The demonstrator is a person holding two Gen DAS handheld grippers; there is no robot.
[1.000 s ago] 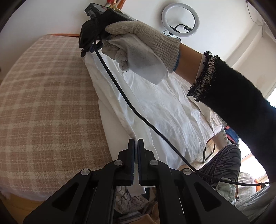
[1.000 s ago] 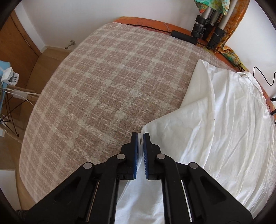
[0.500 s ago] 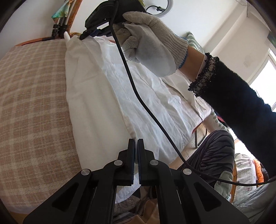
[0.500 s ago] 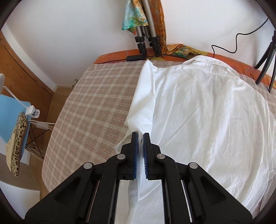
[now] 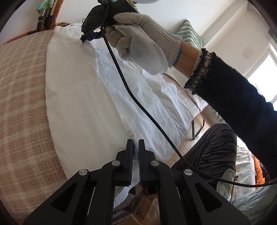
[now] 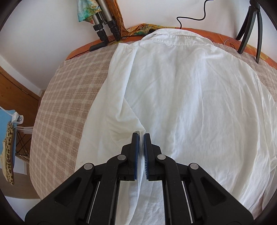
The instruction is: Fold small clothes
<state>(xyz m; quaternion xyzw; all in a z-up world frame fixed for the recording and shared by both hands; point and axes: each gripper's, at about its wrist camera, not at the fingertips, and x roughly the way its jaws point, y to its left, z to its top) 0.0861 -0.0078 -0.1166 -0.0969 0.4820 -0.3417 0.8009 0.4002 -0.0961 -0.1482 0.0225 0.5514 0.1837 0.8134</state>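
Fabric of a white shirt [image 6: 190,90] is spread collar-away over a plaid-covered table [image 6: 65,97], and its left side panel has been laid inward over the body, so that a long straight fold edge runs along the garment. That panel is pinched at a bunched corner between the nearly closed pads of the right gripper [image 6: 141,136], apparently so the folded flap can be carried across and set down flat; in the left wrist view the same tool [image 5: 90,35] is seen pressed to the cloth near the collar end, gripped by a gloved hand [image 5: 142,41] with a black cable [image 5: 138,105] trailing from it. The left gripper [image 5: 135,142] hangs over the hem end, where its jaws are opening by a narrow gap; whether cloth is between them cannot be told, since the shirt lies pale behind the slit. The release is judged to mark the end of this side fold. Around the table are seen a white wall, tripod legs [image 6: 103,27], a colourful cloth [image 6: 86,10], wooden flooring and a bright window [image 5: 266,69].
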